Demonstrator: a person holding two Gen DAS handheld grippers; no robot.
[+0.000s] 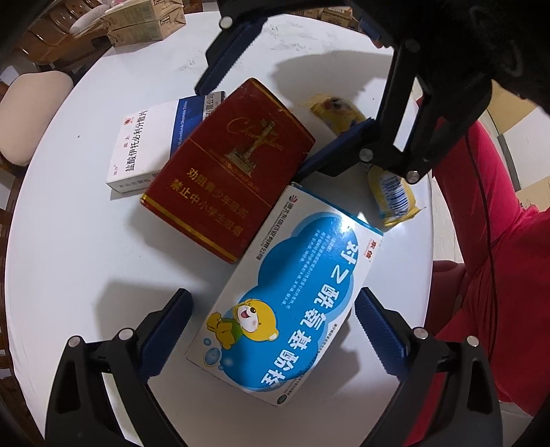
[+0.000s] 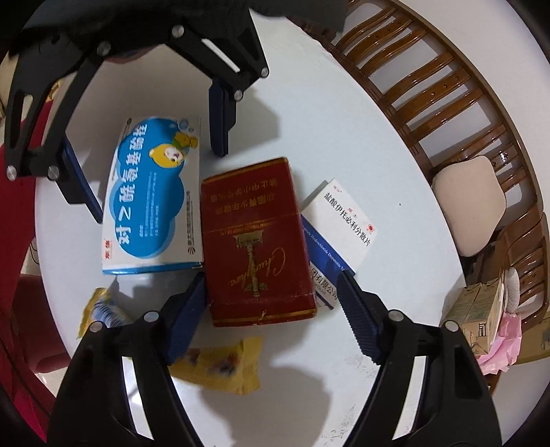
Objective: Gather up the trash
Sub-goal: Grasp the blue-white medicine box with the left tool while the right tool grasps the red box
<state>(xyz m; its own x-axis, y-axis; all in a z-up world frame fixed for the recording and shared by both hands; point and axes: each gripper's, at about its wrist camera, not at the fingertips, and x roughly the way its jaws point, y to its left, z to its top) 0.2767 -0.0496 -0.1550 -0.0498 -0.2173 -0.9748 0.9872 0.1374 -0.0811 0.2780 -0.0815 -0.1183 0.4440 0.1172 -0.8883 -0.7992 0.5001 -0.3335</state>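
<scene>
Two grippers over boxes on a round white table (image 2: 343, 144)

The right gripper (image 2: 271, 302) straddles the near end of a flat dark-red cardboard box (image 2: 254, 240), jaws spread, its left pad seemingly touching. Left of it lies a blue-and-white cartoon-bear box (image 2: 151, 203), which the left gripper (image 2: 151, 178) straddles from the far side.

A round white counter (image 2: 343, 137) fills both views, lit from above so that hard dark shadows fall across its surface. Wooden chairs with curved slatted backs (image 2: 429, 86) ring its far edge. One chair has a pale cushioned seat (image 2: 469, 203), seen again at the counter's rim in the left view (image 1: 31, 113). Beige cartons (image 1: 144, 24) are stacked at the counter's edge; in the right view, similar cartons (image 2: 481, 316) sit beside crumpled pink paper (image 2: 505, 347). Pale flooring (image 1: 508, 113) shows beyond the rim.
</scene>
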